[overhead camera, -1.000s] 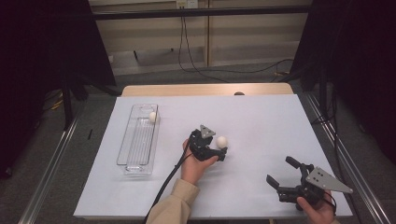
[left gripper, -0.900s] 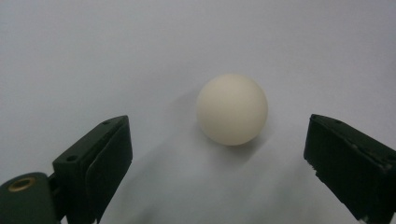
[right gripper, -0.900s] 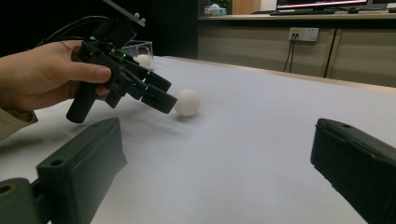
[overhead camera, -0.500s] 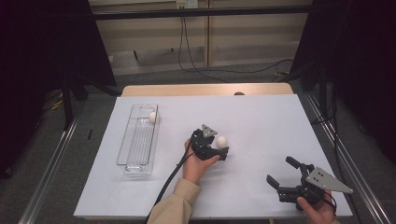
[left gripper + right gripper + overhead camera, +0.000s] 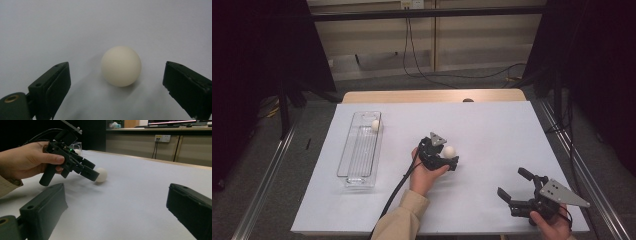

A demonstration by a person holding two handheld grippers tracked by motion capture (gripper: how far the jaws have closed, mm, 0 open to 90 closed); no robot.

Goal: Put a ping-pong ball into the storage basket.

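A cream ball (image 5: 448, 150) rests on the white table (image 5: 492, 130) near its middle. My left gripper (image 5: 447, 156) is open, with one jaw on each side of the ball and neither touching it. In the left gripper view the ball (image 5: 121, 65) lies between the spread jaws with a gap on both sides. My right gripper (image 5: 512, 183) is open and holds nothing near the front right edge. In its own view the right gripper (image 5: 117, 195) faces the ball (image 5: 101, 175) and the left gripper (image 5: 83, 168).
A clear ribbed tray (image 5: 361, 165) lies lengthwise on the table's left side, with a second cream ball (image 5: 375, 125) at its far end. A black cable (image 5: 394, 192) trails from the left gripper toward the front edge. Dark curtains stand on both sides.
The left gripper has edged slightly to the right, closer around the ball. The ball and the right gripper have stayed where they were.
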